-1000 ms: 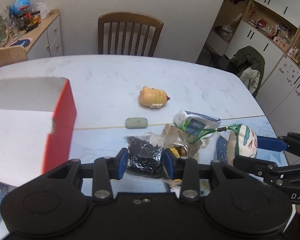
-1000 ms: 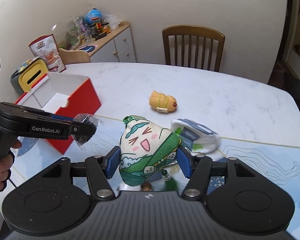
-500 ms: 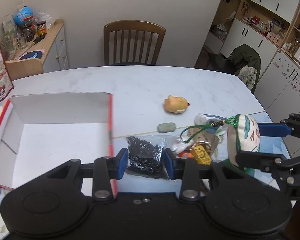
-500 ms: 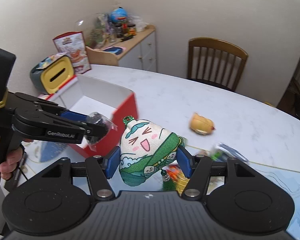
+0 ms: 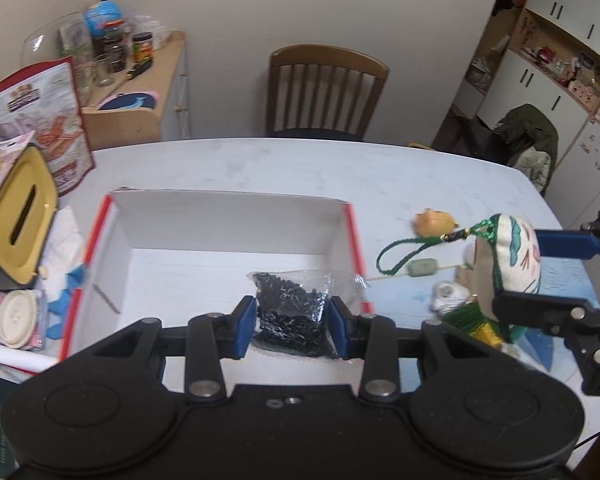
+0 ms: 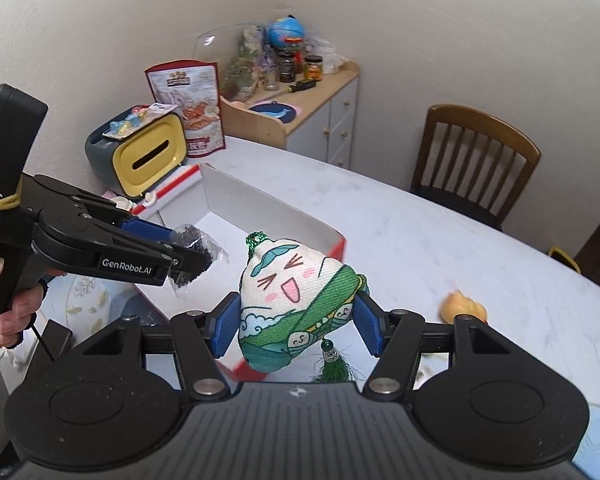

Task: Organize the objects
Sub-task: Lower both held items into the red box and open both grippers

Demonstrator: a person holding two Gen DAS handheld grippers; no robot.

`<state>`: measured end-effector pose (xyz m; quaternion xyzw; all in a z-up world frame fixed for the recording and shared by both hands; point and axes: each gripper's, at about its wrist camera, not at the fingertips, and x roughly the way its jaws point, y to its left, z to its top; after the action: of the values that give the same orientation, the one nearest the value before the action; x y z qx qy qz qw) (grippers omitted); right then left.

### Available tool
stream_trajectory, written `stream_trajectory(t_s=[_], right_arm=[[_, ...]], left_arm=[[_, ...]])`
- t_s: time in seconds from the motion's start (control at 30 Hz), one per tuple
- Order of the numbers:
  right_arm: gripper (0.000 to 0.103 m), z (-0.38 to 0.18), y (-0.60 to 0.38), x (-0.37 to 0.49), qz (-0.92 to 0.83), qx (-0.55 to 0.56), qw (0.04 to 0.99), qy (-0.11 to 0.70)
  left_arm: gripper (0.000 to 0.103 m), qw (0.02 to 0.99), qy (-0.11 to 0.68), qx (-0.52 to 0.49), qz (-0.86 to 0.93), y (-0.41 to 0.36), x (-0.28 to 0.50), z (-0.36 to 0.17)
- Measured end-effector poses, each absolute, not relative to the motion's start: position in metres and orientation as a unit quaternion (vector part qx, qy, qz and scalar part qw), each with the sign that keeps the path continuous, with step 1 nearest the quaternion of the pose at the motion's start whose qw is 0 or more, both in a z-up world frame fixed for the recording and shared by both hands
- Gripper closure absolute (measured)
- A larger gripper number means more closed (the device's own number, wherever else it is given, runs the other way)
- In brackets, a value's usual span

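My left gripper (image 5: 292, 326) is shut on a clear bag of black beads (image 5: 294, 312), which hangs over the near part of the open red box with a white inside (image 5: 228, 248). My right gripper (image 6: 296, 326) is shut on a white and green plush charm with a smiling face (image 6: 296, 292), held in the air just right of the box's right wall (image 6: 300, 224). In the left wrist view the charm (image 5: 508, 268) and its green cord loop (image 5: 412, 252) show at the right. The right wrist view shows the left gripper (image 6: 188, 258) with its bead bag (image 6: 192, 256) over the box.
A yellow toy (image 5: 436, 222), a grey-green bar (image 5: 422, 268) and small loose items (image 5: 450, 296) lie on the white table (image 5: 260, 164) right of the box. A yellow tissue holder (image 5: 20, 216), a snack pouch (image 5: 48, 120) and clutter stand left. A wooden chair (image 5: 328, 92) stands behind.
Both grippers have moved left with their loads. The bead bag has come from above the loose pile to over the box, and the charm has come up beside the box's right wall.
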<state>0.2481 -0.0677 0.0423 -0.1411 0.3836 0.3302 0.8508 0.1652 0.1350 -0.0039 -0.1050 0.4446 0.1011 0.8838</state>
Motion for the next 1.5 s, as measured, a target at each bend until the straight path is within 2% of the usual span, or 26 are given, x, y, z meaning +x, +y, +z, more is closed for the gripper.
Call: stream_trajectory(t_s=[0.47, 0.77, 1.07, 1.5], right_arm=[[0.043, 0.034, 0.031, 0.28, 0.351, -0.164, 0.841, 0.377], [0.043, -0.009, 0.079, 0.301, 0.358, -0.175, 0.823, 0.406], [0.043, -0.078, 0.102, 0.309, 0.357, -0.207, 0.791, 0.452], [0.043, -0.129, 0.108, 0.31, 0.354, -0.245, 0.752, 0.499]], left_arm=[[0.066, 0.87, 0.46, -0.085, 0.157, 0.205, 0.162, -0.021], [0.066, 0.851, 0.487, -0.086, 0.176, 0.247, 0.169, -0.052], [0.066, 0.835, 0.528, -0.066, 0.141, 0.25, 0.177, -0.088], [0.066, 0.835, 0.542, -0.006, 0.095, 0.228, 0.201, -0.099]])
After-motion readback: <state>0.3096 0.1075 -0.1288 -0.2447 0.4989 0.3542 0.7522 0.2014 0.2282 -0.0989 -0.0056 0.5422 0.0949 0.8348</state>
